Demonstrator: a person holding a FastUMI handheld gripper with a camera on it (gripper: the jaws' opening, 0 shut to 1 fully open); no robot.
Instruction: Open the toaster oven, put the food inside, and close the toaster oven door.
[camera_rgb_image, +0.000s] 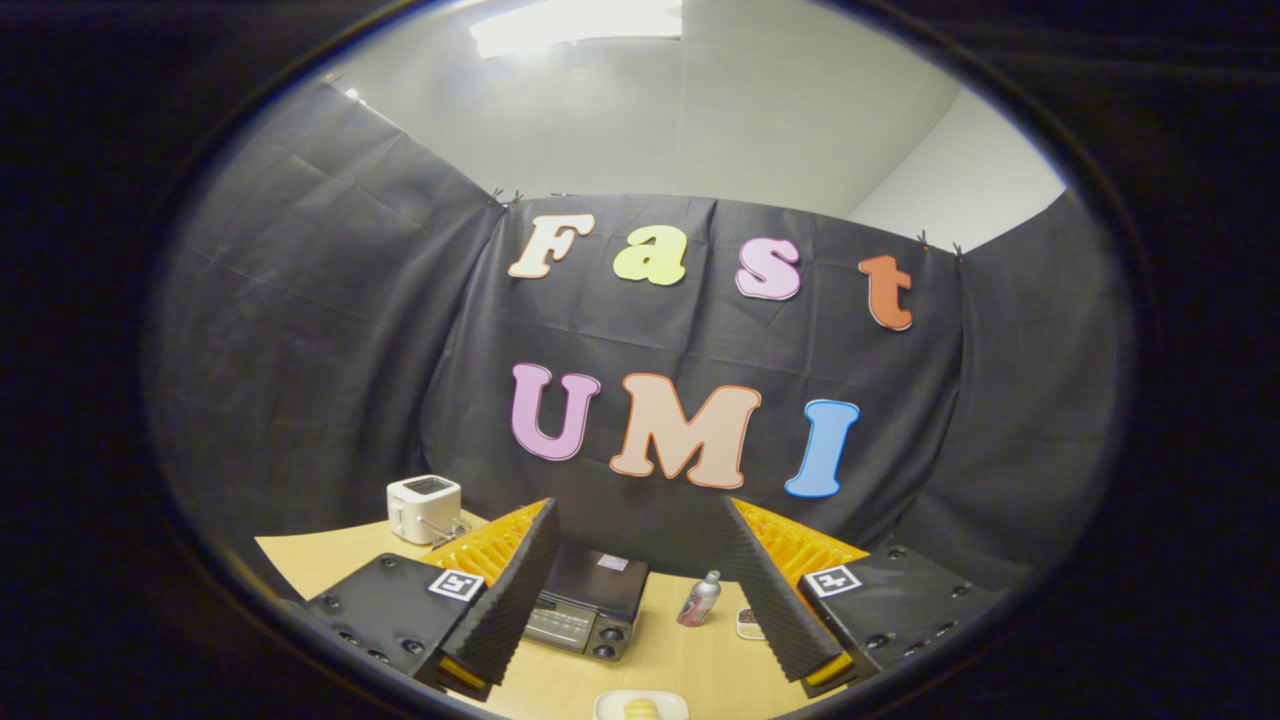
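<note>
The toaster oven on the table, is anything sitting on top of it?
A small pale label or card lies on the toaster oven roof. The hand-held gripper, open, hides the oven's left edge with one finger.

Single fisheye view, riding on the gripper (640, 600) and looking forward along its two fingers (515, 590), which frame the lower part of the scene, spread well apart with open space between. Camera sits high and well back from the wooden table (660, 665), pitched only slightly downward: the booth's black cloth wall (330, 330) takes most of the field, with white ceiling and a ceiling light (575, 25) above it. Table things look small and far: toaster oven (588, 605) between the fingers, white toaster (424, 507) beyond the left finger, bottle (700, 598), plate of food (640, 706) nearest the lens. Strong barrel distortion bends wall seams.
</note>
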